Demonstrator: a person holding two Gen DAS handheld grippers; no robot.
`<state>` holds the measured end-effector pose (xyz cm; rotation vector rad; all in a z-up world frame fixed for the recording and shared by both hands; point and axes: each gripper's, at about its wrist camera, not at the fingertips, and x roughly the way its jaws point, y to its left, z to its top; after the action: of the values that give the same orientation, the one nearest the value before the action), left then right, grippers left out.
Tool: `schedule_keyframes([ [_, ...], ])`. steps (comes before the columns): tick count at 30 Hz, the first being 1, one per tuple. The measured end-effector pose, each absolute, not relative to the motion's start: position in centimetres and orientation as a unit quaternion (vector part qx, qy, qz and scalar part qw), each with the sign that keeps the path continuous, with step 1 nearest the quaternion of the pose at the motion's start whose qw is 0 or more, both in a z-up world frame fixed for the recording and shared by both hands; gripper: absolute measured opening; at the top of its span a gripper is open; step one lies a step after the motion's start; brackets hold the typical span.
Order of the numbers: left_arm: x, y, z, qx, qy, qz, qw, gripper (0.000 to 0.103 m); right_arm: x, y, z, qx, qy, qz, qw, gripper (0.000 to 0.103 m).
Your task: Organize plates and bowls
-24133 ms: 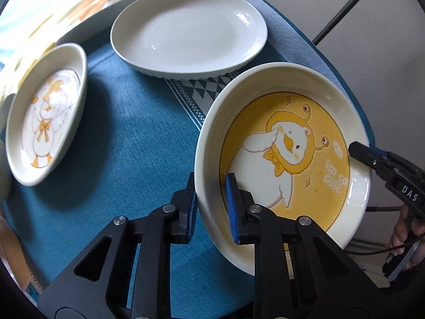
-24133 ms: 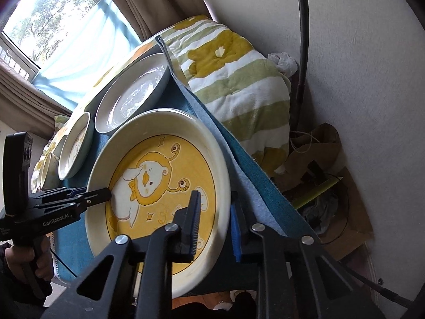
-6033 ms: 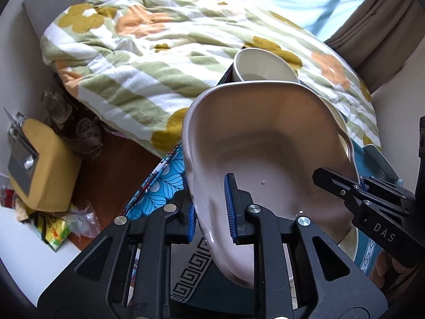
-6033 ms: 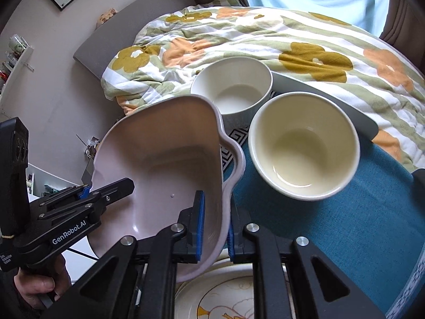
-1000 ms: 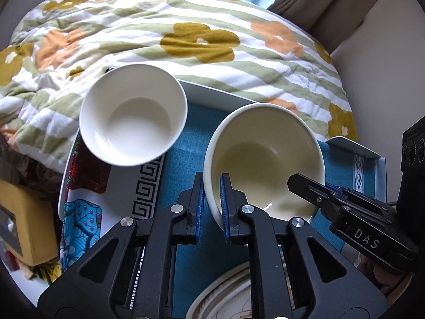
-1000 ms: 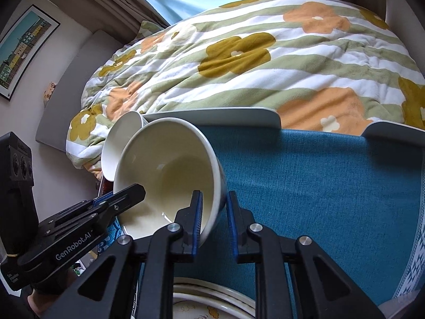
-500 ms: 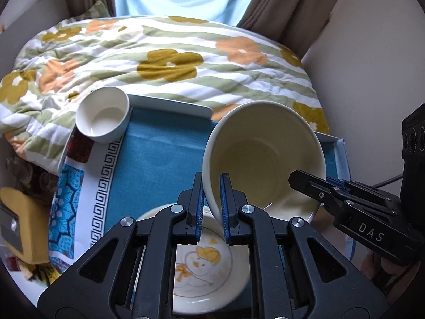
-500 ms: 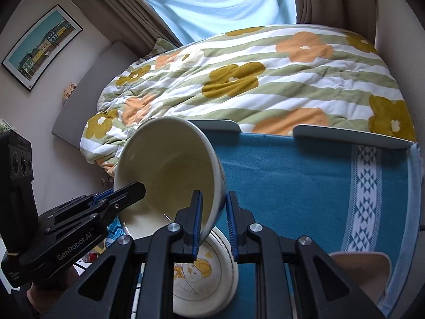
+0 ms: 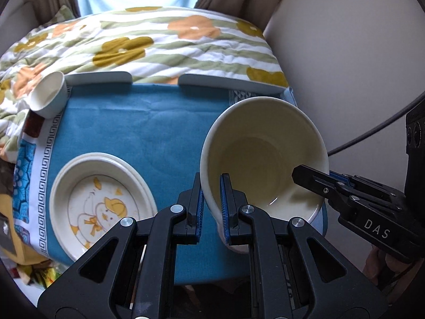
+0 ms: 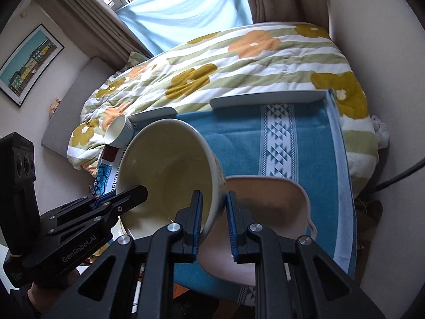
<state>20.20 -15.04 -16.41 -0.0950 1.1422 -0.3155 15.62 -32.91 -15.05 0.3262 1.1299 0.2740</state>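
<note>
Both grippers hold one cream bowl [image 9: 263,156] by opposite rims, tilted, above the table's right side. My left gripper [image 9: 211,199] is shut on its near-left rim. My right gripper [image 10: 213,212] is shut on its right rim, and its fingers [image 9: 313,180] show in the left wrist view. The bowl [image 10: 164,170] hangs just above a pink eared bowl [image 10: 268,207] at the near right. A stack of plates with a duck picture [image 9: 101,202] sits near left. A small white bowl [image 9: 47,94] stands at the far left corner.
The table carries a blue cloth [image 9: 138,122] with patterned borders, and a raised rim [image 9: 228,81] runs along its far edge. A flowered quilt [image 9: 148,42] lies beyond. A wall and a black cable [image 9: 372,130] are on the right.
The cream bowl has moved right and nearer with both grippers, from over the duck plates to above the pink bowl. Both grips are unchanged.
</note>
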Motion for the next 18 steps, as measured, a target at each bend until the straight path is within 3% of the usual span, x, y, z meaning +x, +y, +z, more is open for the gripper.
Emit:
schedule_keyframes([
  [18,21.4,-21.1,-24.1,0.062,0.612,-0.204,0.762,0.01,12.4,-36.6,-22.6,0.2,0.591,0.037,0.781,0.017],
])
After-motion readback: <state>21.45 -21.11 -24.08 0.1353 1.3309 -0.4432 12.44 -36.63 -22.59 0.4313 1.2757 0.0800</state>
